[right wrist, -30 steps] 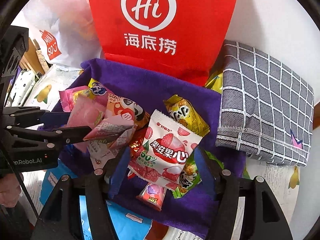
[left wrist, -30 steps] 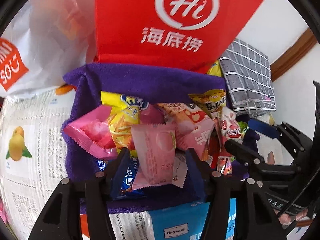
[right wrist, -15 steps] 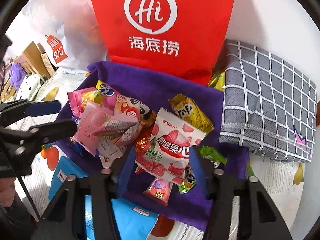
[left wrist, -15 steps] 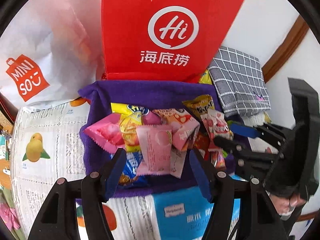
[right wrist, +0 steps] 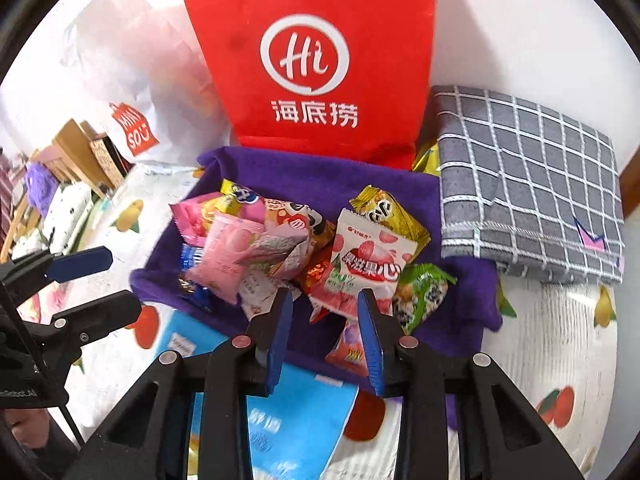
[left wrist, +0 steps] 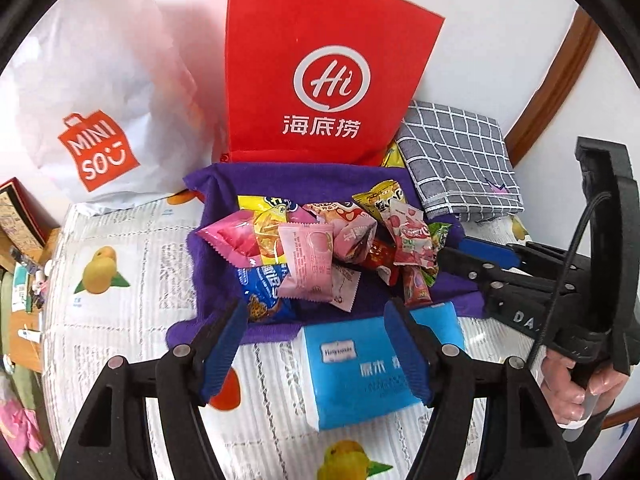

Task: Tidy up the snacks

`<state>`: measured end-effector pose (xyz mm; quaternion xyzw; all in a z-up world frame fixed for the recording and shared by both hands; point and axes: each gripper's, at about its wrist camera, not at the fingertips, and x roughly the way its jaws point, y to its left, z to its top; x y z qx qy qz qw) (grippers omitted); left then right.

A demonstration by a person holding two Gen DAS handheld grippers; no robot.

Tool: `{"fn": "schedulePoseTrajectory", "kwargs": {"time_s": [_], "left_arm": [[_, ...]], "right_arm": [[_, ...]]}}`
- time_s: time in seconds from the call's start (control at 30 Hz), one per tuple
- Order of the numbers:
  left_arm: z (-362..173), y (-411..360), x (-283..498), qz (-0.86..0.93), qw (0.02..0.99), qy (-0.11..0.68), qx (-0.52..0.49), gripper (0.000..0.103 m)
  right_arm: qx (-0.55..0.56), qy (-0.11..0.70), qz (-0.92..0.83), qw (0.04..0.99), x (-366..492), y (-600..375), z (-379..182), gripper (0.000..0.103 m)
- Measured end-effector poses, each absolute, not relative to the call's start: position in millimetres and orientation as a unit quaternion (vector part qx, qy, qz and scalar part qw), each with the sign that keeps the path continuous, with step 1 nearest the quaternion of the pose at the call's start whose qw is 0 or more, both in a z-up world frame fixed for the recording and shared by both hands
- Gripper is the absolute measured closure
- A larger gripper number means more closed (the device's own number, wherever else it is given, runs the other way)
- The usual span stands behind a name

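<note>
While left tongs (left wrist: 314,336) widen empty, right tongs (right wrist: 326,330) narrow empty, fruit-print tablecloth (left wrist: 132,280), white wall (left wrist: 500,20).

A yellow packet (right wrist: 427,156) is mostly hidden between the red bag (right wrist: 320,60) and the checked cloth (right wrist: 528,184)

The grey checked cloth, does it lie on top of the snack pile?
No, the grey checked cloth lies folded beside the purple towel, right of the snack pile.
</note>
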<state>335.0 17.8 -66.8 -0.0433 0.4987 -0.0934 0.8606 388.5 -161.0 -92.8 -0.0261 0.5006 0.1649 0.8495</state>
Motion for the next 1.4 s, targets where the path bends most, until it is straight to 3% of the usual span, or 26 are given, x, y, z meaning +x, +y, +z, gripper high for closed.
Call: {"fn": "schedulePoseTrajectory", "kwargs": {"time_s": [0.07, 0.27, 0.57, 0.83, 0.97, 1.4], "left_arm": [[-61.8, 18.3, 326.4, -0.091, 0.865, 0.492, -0.042, 0.025], [-43.2, 21.5, 291.0, -0.083, 0.877, 0.47, -0.044, 0.024], [-12.9, 21.1, 225.8, -0.067, 0.901, 0.428, -0.034, 0.018], [5.2, 17.7, 176.2, -0.058, 0.917, 0.394, -0.026, 0.008], [12.6, 13.3, 158.3, -0.046, 0.924, 0.38, -0.012, 0.008], [25.0, -0.2, 123.6, -0.042, 0.933, 0.357, 0.01, 0.007]], "right_arm": [[-0.013, 0.497, 0.16, 0.853, 378.8, -166.1, -86.0, 0.069], [-0.001, 0.467, 0.139, 0.874, 332.3, -174.2, -55.7, 0.068], [-0.007, 0.413, 0.089, 0.906, 242.1, -185.4, -10.9, 0.046], [-0.041, 0.358, 0.05, 0.931, 165.7, -182.3, 9.5, 0.015], [-0.03, 0.353, 0.04, 0.934, 143.7, -188.3, 12.3, 0.01], [0.009, 0.354, 0.01, 0.935, 106.3, -211.4, 14.1, 0.01]]}}
